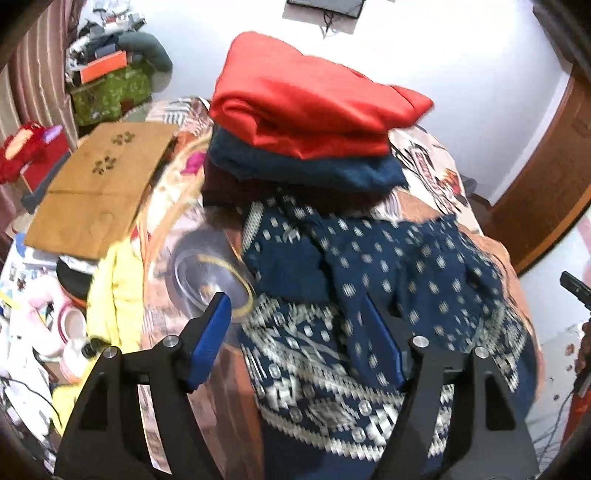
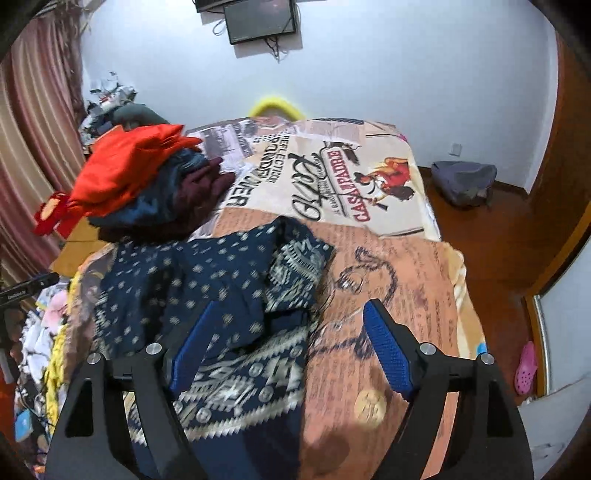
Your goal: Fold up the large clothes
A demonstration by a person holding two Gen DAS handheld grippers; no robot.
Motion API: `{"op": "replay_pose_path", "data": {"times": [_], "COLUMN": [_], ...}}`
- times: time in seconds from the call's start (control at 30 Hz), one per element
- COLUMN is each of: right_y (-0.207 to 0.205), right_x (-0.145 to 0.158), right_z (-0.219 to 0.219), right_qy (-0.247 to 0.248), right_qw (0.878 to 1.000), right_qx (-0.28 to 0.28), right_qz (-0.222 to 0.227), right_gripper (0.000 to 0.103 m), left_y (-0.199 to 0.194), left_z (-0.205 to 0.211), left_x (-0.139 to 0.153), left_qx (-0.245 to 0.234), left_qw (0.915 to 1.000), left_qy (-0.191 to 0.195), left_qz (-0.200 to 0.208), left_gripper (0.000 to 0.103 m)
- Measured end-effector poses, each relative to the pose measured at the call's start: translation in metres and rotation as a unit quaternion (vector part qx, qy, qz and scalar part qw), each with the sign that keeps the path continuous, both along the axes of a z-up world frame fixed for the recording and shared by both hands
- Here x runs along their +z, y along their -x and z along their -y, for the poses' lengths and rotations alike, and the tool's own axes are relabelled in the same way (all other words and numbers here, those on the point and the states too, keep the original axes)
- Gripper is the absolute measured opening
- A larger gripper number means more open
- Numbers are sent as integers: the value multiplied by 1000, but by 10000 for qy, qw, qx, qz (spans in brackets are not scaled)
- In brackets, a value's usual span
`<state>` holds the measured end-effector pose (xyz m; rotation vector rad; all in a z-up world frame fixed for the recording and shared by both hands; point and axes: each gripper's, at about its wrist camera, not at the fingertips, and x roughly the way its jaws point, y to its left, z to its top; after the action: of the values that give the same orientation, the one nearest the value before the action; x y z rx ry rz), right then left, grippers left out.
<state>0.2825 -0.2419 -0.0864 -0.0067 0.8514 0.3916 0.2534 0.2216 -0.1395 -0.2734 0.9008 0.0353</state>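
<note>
Both claws were wide apart, holding nothing. The patterned garment (image 1: 369, 295) lay bunched on the bed, right under the left gripper (image 1: 295, 332); the right gripper (image 2: 291, 347) hung over its right edge.

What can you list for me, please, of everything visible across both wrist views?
patterned garment: one, navy with cream print, crumpled on the near part of the bed
folded stack: three pieces, orange over blue over maroon, behind the garment
bedcover: one, tan and cream with printed lettering, spread over the bed
cardboard sheet: one, brown, beside the bed on the left
yellow cloth: one, at the bed's left edge
screen: one, dark, on the white wall
grey bag: one, on the wooden floor by the wall
pink shoe: one, on the floor at right
left tool: one, blue pads, open above the garment
right tool: one, blue pads, open, nothing held
</note>
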Motion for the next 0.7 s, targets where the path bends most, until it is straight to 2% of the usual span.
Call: {"op": "replay_pose_path", "data": {"times": [0.23,0.33,0.43,0.53,0.7], "right_y": [35,46,52,53,65], "right_x": [-23,-40,-59,-79,-81], "right_z": [2,5,10,10,3], "right_qy": [80,115,-45,-445,-312], "right_qw": [9996,9987,9959,9873,9905], "right_qx": [159,156,171,406,537], "right_qz": [-232,-466,-891,-1467,-1230], "right_gripper": [78,78,78,79,81], "left_y": [35,47,58,67,78], "left_z": [-5,-7,-6,-1,3], "left_x": [-48,-76,-101,-123,-135], "left_qx": [1,-73,-86,-142,-132], "left_qw": [9965,9911,9842,9749,9660], "left_qy": [520,824,1169,1532,1998], "left_qz": [-649,-1042,-1327,-1607,-1634], "left_gripper": [72,72,72,72,72]}}
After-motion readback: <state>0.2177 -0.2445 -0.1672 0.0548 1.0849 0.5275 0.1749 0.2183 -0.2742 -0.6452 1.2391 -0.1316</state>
